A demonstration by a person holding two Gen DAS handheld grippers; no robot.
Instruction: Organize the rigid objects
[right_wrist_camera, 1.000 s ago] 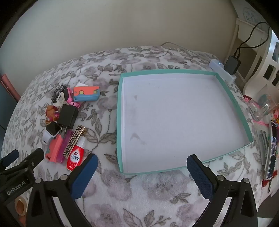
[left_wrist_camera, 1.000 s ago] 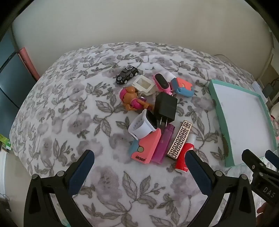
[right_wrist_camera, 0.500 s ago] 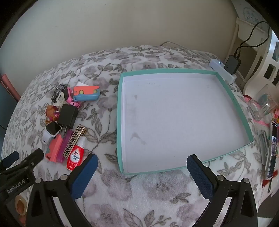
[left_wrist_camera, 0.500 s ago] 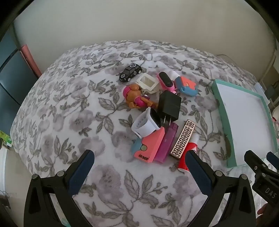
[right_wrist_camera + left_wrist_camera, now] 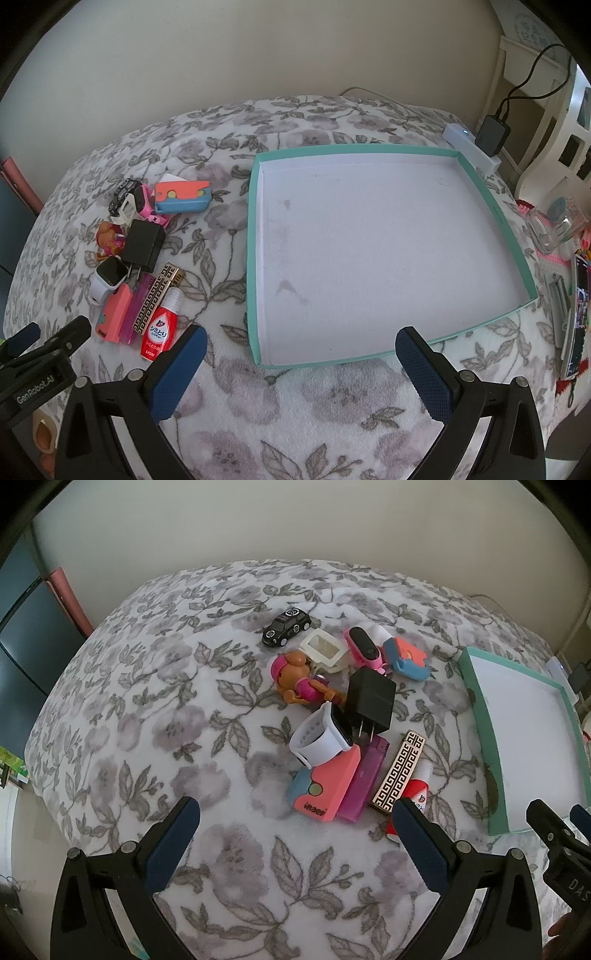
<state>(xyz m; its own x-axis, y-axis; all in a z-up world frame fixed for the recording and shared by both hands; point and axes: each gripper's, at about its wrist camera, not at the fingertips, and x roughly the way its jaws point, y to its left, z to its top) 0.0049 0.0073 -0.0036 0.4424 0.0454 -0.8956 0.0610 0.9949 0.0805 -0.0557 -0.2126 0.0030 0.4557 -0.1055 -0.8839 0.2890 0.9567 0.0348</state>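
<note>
floral blanket | small toys, charger heaped beside teal tray | both tongs wide open, empty

A fuzzy floral blanket carries a matt cardboard tray, a glossy plastic charger and a shiny gold-patterned lighter.

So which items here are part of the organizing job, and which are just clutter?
Job: teal tray, toy car, doll, black charger, white smartwatch, red bottle, patterned lighter.

Lying about: phone, glass, plugged-in adapter.
</note>
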